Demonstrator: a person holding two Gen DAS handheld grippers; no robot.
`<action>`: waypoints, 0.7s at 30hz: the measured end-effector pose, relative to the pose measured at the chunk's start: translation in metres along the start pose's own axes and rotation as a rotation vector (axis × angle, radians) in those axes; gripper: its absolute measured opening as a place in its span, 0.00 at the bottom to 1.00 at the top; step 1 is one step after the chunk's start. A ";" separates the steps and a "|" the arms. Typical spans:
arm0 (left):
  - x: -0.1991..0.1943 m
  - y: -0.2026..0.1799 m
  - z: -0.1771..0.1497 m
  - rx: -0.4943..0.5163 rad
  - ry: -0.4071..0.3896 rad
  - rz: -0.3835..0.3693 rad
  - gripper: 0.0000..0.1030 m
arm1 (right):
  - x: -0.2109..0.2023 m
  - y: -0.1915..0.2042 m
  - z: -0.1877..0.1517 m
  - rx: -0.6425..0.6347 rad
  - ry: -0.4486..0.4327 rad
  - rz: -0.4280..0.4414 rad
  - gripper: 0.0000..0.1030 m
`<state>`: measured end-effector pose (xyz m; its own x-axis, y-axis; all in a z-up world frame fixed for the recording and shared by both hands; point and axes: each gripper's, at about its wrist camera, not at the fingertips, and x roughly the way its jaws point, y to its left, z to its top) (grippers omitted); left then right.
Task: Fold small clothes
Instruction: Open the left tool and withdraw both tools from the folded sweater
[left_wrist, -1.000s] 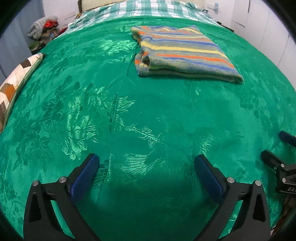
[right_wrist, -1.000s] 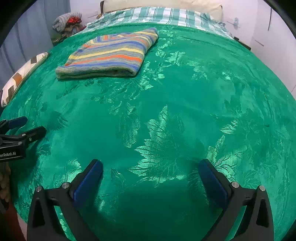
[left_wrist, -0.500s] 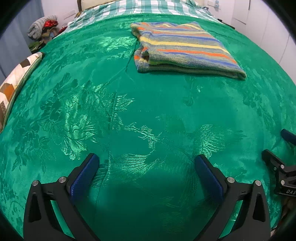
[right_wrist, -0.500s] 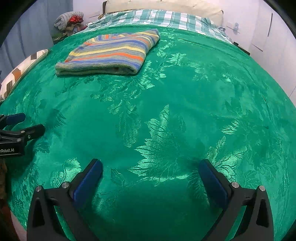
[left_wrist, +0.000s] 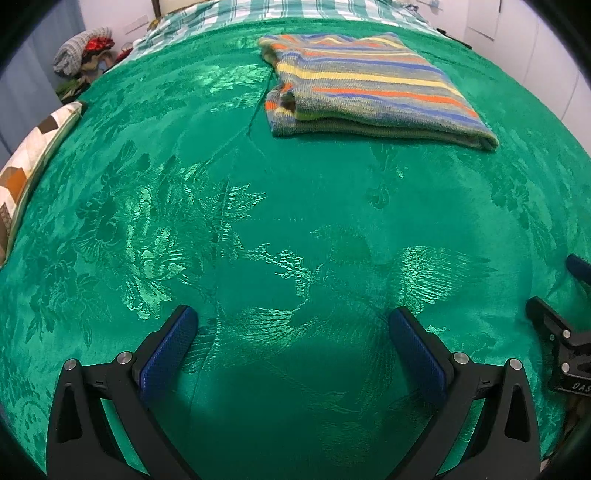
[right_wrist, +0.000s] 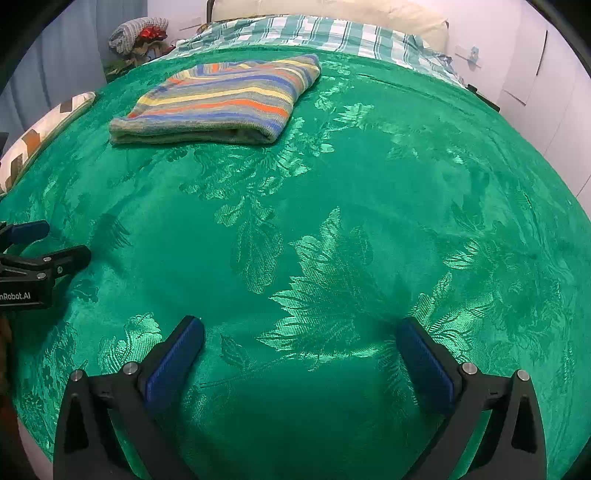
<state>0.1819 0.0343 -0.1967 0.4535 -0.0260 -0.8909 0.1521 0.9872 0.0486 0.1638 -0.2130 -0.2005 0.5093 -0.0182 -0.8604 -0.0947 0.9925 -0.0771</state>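
1. Your left gripper (left_wrist: 291, 325) sat at the bottom of its frame with the blue pads spread wide and nothing between them, only green bedspread (left_wrist: 295, 221) below.
2. Your right gripper (right_wrist: 299, 332) was the same at the bottom of its own frame: wide apart, empty, over bare cover.
3. Each tool showed at the edge of the other's view, the right one at the lower right of the left frame, the left one at the middle left of the right frame.
4. The sweater (left_wrist: 369, 88), striped and knitted, lay in the upper middle of the left frame and the upper left of the right frame (right_wrist: 221, 103), well apart from both grippers.
5. It looked already folded into a flat rectangle, with the thick doubled edge facing you.
6. Judged from the knit, it would handle soft, light and floppy, not slippery; layers could shift if pulled by one corner.
7. Take it at the two near corners of the doubled edge, pinching all layers together.
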 end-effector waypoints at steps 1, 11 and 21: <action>0.000 -0.001 0.000 0.001 -0.001 0.002 1.00 | 0.000 0.000 0.000 -0.001 0.003 -0.001 1.00; 0.001 0.002 0.006 -0.003 0.035 -0.001 1.00 | 0.002 0.003 0.003 -0.003 0.023 -0.016 1.00; 0.008 0.008 0.031 -0.002 0.199 -0.018 1.00 | 0.001 -0.001 0.015 0.052 0.119 -0.008 1.00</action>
<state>0.2140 0.0374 -0.1895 0.2677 -0.0120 -0.9634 0.1571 0.9871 0.0313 0.1768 -0.2119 -0.1937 0.4046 -0.0373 -0.9137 -0.0453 0.9971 -0.0608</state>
